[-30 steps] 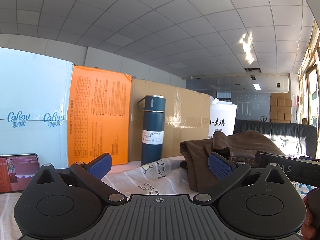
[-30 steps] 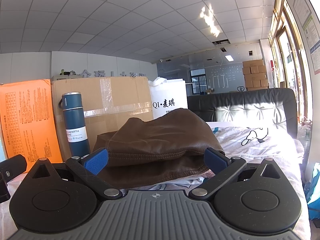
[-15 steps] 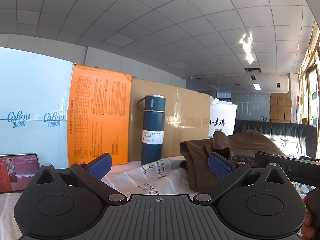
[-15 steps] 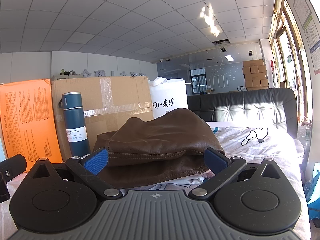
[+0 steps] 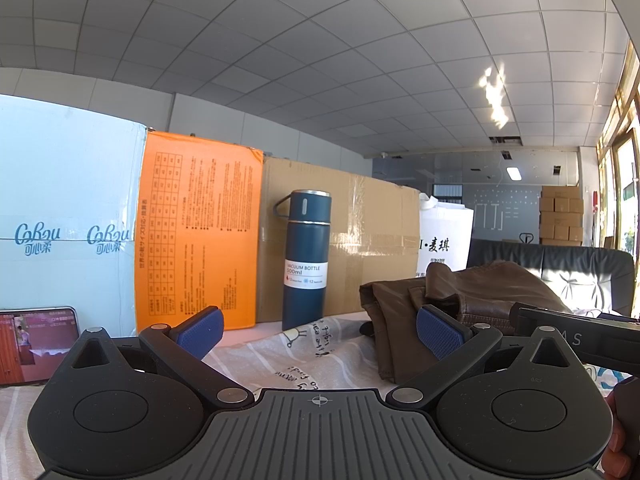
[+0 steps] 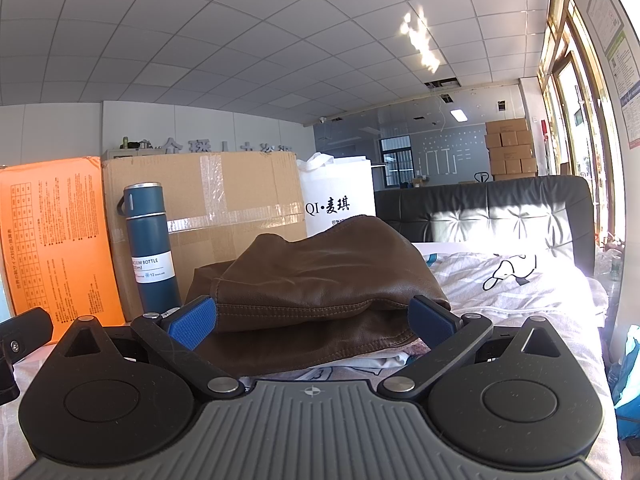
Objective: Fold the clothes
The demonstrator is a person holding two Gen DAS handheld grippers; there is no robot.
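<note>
A brown leather-like garment (image 6: pixel 320 280) lies in a loose heap on the printed white sheet (image 6: pixel 520 280), directly ahead of my right gripper (image 6: pixel 312 320). That gripper is open, its blue pads either side of the garment's near edge without pinching it. In the left wrist view the same brown garment (image 5: pixel 472 292) sits to the right. My left gripper (image 5: pixel 320 330) is open over the printed sheet (image 5: pixel 304 344), holding nothing. The other gripper's black body (image 5: pixel 580 336) shows at the right edge.
A dark blue vacuum bottle (image 5: pixel 306 260) stands upright behind the sheet. Behind it lean an orange carton (image 5: pixel 196 232), a brown cardboard box (image 5: pixel 372 240), a pale blue box (image 5: pixel 68 232) and a white bag (image 5: pixel 444 240). A phone (image 5: pixel 36 344) stands at left. A black padded headboard (image 6: pixel 500 212) is at right.
</note>
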